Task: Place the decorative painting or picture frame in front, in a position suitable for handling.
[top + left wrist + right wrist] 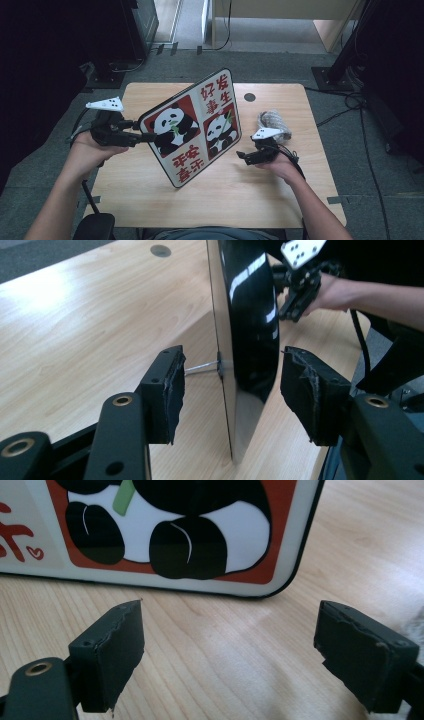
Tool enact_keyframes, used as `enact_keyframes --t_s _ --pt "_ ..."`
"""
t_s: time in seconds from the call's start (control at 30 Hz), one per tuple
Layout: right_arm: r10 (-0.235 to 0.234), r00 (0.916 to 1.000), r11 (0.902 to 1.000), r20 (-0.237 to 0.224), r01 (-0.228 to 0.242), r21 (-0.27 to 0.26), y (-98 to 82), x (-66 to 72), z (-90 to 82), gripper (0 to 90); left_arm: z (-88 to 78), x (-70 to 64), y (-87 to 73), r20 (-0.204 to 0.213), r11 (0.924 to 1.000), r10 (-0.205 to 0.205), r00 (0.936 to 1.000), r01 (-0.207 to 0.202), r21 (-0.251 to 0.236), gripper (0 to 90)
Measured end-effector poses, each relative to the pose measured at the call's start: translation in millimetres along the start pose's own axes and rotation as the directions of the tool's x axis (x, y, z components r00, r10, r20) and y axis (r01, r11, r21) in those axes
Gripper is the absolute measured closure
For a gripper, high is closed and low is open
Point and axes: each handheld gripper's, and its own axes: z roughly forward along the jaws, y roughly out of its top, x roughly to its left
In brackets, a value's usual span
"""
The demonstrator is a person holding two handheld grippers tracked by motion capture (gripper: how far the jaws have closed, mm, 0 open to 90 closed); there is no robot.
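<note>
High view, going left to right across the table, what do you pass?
Left gripper → panda board, standing tilted on the table → right gripper → crumpled wrapped bundle near the table's right edge.

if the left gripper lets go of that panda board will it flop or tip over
The panda board looks stiff: it stands tilted on one edge without bending. It would probably tip flat, since only that thin edge meets the table. Its glossy black back may be slippery, and the left gripper straddles the edge with gaps at both pads, so its hold looks loose.
</note>
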Motion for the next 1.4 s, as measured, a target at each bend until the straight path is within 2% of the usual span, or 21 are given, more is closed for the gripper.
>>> enact_keyframes --t_s 0.07,0.2,0.3,0.33,0.47,0.6,0.67,0.77,0.93,0.97,1.1,1.17,1.27,1.4 --pt "-0.006 1.0 1.0 0.004 0.007 -0.007 1.9 -1.2 -2.4 13.1 1.0 -0.8 -1.9 0.004 1.0 0.003 1.0 -0.003 -0.003 43.9" --pt "0.025 0.9997 0.9997 -0.002 -0.025 0.001 5.6 -5.7 -8.1 15.2 6.4 -6.8 -10.2 -0.005 0.9994 0.033 0.9994 -0.033 0.002 43.2" --pt "0.036 0.9993 0.9993 -0.005 -0.036 0.011 6.4 -9.0 -10.4 15.7 8.8 -8.0 -13.8 -0.001 0.9995 0.03 0.9996 -0.03 0.01 40.8" --pt "0.036 0.9993 0.9992 0.002 -0.036 0.017 7.6 -11.5 -13.4 15.8 10.7 -8.5 -16.5 0.01 0.9997 0.018 0.9998 -0.018 0.017 37.0" --pt "0.041 0.9992 0.999 -0.002 -0.041 0.017 9.4 -16.5 -17.2 19.4 13.1 -10.7 -21.3 0.019 0.9995 0.023 0.9996 -0.023 0.02 34.9" --pt "0.082 0.9965 0.9965 0.017 -0.082 0.014 12.5 -23.2 -21.7 21.7 17.5 -13.3 -28.7 0.046 0.9994 0.019 0.9988 -0.02 0.027 33.4" --pt "0.085 0.9961 0.9964 0.024 -0.085 0.004 13.0 -25.1 -22.7 21.9 18.7 -13.7 -30.2 0.051 0.9994 0.015 0.9986 -0.017 0.03 33.2" --pt "0.078 0.9959 0.997 0.046 -0.078 -0.008 14.5 -30.7 -28.4 24.3 22.0 -13.6 -35.2 0.038 0.9994 -0.002 0.9993 0.001 0.034 35.2" --pt "0.084 0.9955 0.9965 0.044 -0.084 -0.008 15.7 -36.8 -31.7 26.5 25.4 -15.0 -40.2 0.035 0.9995 0.008 0.9994 -0.009 0.031 40.3" --pt "0.09 0.9951 0.996 0.042 -0.089 -0.007 16.3 -41.5 -33.0 26.5 27.3 -15.1 -42.7 0.044 0.9995 0.003 0.999 -0.004 0.032 41.6" --pt "0.108 0.9932 0.9941 0.042 -0.108 -0.003 17.0 -48.0 -35.0 26.7 31.0 -14.6 -47.1 0.037 0.999 0.004 0.9993 -0.006 0.045 44.1" --pt "0.126 0.9911 0.9918 0.042 -0.127 0.014 18.1 -56.5 -36.9 26.7 33.2 -13.7 -50.1 0.051 0.9995 -0.009 0.9986 0.008 0.029 45.7" --pt "0.131 0.99 0.991 0.054 -0.132 0.02 18.3 -59.6 -38.8 26.7 35.0 -14.9 -52.1 0.045 0.9997 -0.004 0.999 0.003 0.025 48.1" --pt "0.134 0.9874 0.9909 0.084 -0.134 -0.013 19.3 -70.5 -46.1 26.6 39.5 -17.2 -56.0 0.035 0.9996 0.0 0.9994 -0.001 0.029 50.7"
